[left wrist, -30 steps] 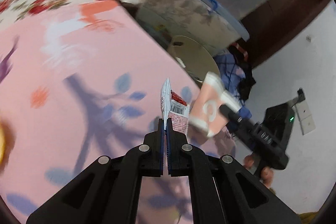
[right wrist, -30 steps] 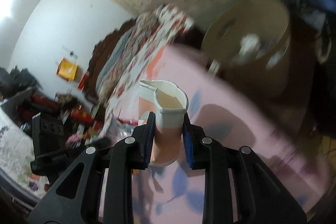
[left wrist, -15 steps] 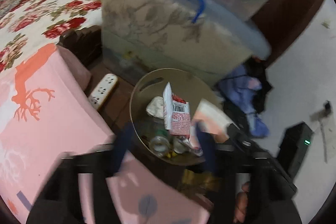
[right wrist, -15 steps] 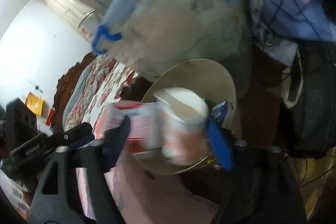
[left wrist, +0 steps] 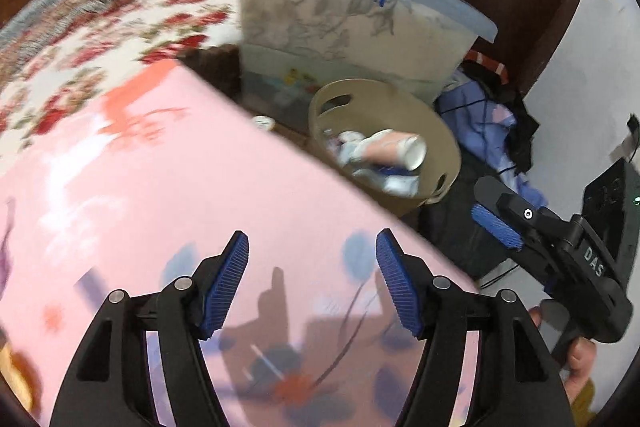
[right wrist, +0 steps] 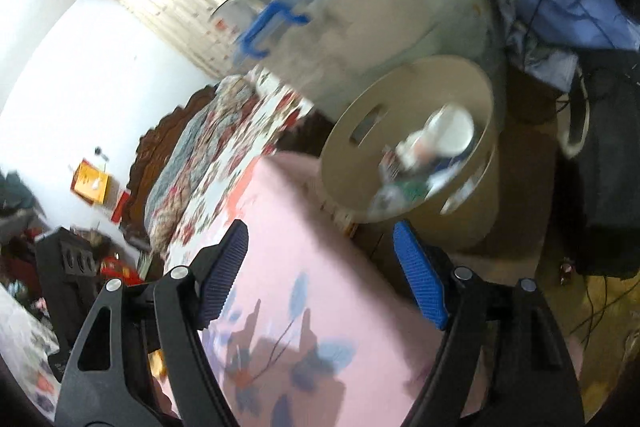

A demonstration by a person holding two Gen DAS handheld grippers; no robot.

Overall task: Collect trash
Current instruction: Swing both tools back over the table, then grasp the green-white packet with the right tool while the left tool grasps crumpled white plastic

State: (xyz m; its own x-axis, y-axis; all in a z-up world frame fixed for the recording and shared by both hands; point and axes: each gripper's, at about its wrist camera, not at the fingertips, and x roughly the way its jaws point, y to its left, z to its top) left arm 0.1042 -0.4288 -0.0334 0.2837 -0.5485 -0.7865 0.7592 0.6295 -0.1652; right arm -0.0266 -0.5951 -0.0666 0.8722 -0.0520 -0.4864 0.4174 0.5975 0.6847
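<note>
Both loads have just gone: the paper cup (left wrist: 394,151) now lies in the bin (left wrist: 450,163), right of centre, leaving left tool (left wrist: 312,283) and right tool (right wrist: 320,273) released and empty.

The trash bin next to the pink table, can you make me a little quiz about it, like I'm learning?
1. True or false: the paper cup stands upright on the pink table.
2. Where is the trash bin?
A. on the bed
B. on the floor, beside the table and in front of the plastic storage box
C. on top of the box
3. Fill in: the left gripper and the right gripper both have their blue fingers ____, with nothing between them.

Key: 1 false, it lies on its side in the bin. 2 B. 3 open.
</note>
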